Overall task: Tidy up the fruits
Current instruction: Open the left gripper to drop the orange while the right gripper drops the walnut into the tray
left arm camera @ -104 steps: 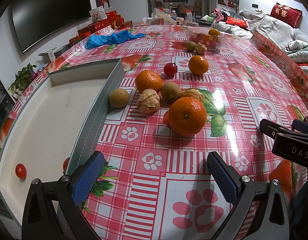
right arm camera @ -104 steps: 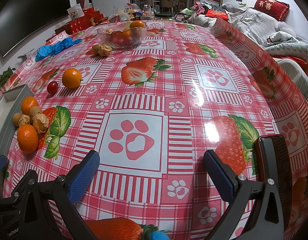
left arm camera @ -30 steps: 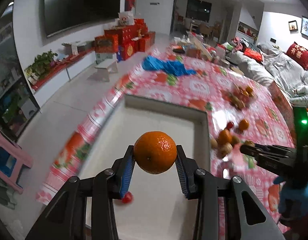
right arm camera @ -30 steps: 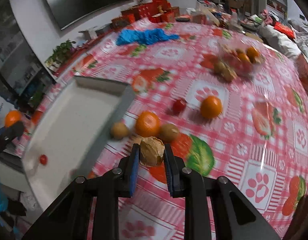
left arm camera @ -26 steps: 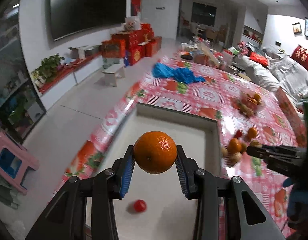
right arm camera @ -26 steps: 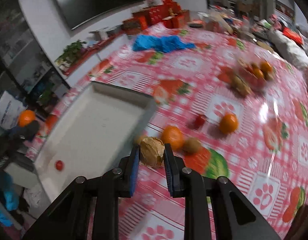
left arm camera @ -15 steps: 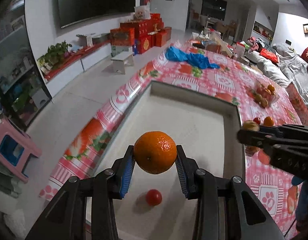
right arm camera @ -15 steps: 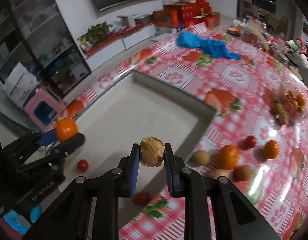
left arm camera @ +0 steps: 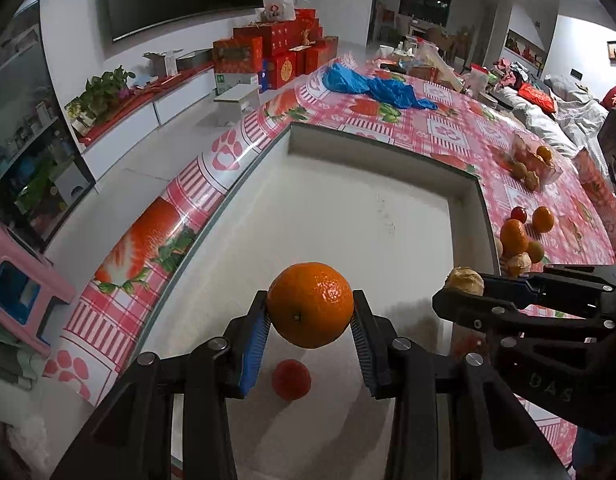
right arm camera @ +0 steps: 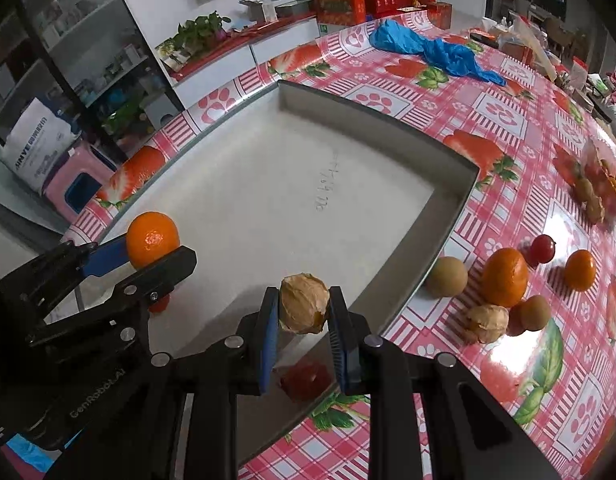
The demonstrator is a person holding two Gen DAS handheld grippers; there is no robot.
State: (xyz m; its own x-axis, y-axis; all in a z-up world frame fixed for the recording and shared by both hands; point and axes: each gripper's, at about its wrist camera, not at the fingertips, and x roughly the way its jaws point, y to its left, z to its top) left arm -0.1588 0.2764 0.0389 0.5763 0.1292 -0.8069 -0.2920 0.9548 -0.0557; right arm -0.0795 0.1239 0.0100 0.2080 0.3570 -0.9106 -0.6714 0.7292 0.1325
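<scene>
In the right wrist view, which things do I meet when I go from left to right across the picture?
orange in the left gripper → papery husked fruit in the right gripper → round brown fruit → large orange → small orange

A round orange mandarin (left arm camera: 310, 305) with dimpled skin sits low at centre of the left wrist view, pinched at its sides between blue pads. Below it a small red tomato (left arm camera: 291, 379) lies on the white tray (left arm camera: 347, 216) floor. In the right wrist view, lower centre, a papery tan husked fruit (right arm camera: 304, 309) is clamped likewise above the tray's near edge.
</scene>
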